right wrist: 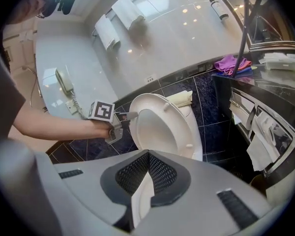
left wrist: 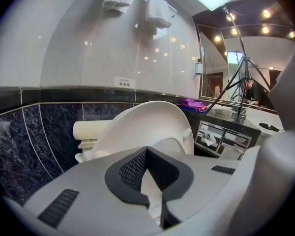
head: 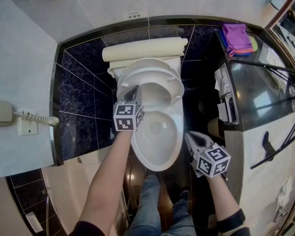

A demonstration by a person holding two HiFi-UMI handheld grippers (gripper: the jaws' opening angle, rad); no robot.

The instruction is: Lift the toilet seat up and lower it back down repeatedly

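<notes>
The white toilet seat [head: 173,80] stands tilted partway up over the bowl [head: 157,141], leaning toward the cream tank [head: 142,50]. My left gripper [head: 133,91] is shut, its tips against the seat's left rim; I cannot tell whether they pinch it. From the left gripper view the raised seat [left wrist: 152,122] fills the space just beyond the closed jaws [left wrist: 146,154]. The right gripper view shows the seat [right wrist: 182,117] with the left gripper [right wrist: 130,115] at its edge. My right gripper [head: 188,134] hangs shut and empty right of the bowl, clear of it.
A wall phone [head: 0,112] with a coiled cord hangs at the left. A dark counter [head: 255,92] stands close on the right, with a purple cloth [head: 236,36] at its back and black tripod legs [head: 280,70] across it. The person's legs [head: 157,205] are before the bowl.
</notes>
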